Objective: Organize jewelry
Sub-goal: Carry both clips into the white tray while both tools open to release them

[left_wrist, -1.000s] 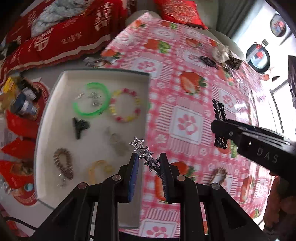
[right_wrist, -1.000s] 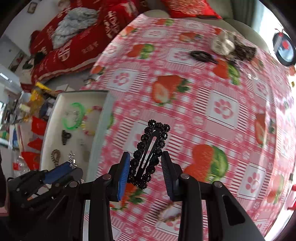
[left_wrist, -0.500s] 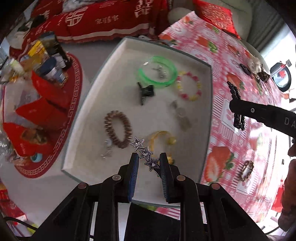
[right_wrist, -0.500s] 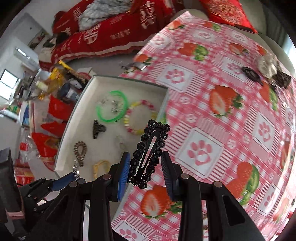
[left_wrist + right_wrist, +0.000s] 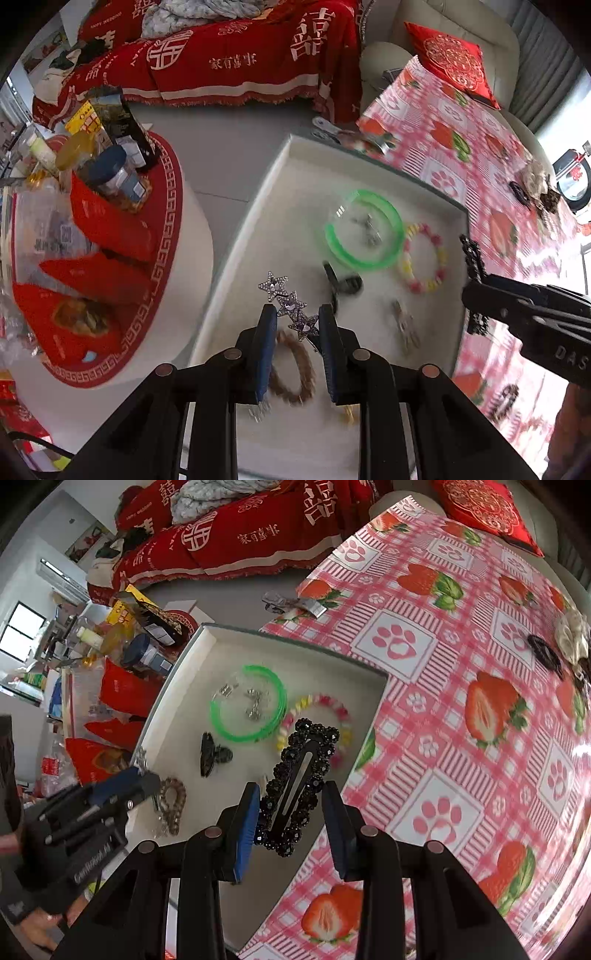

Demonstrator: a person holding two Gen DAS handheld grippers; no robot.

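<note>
Tray point(image 5: 258, 221) beyond both fingers holds several pieces; left gripper point(image 5: 293, 325) grips star clip point(image 5: 288, 302), right gripper point(image 5: 290, 812) grips black clip point(image 5: 299, 779), neither placed.

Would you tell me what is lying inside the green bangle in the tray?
Inside the green bangle lie a few small silvery metal pieces on the white tray floor. They are too small and blurred to identify. Nothing covers them in the right wrist view.
</note>
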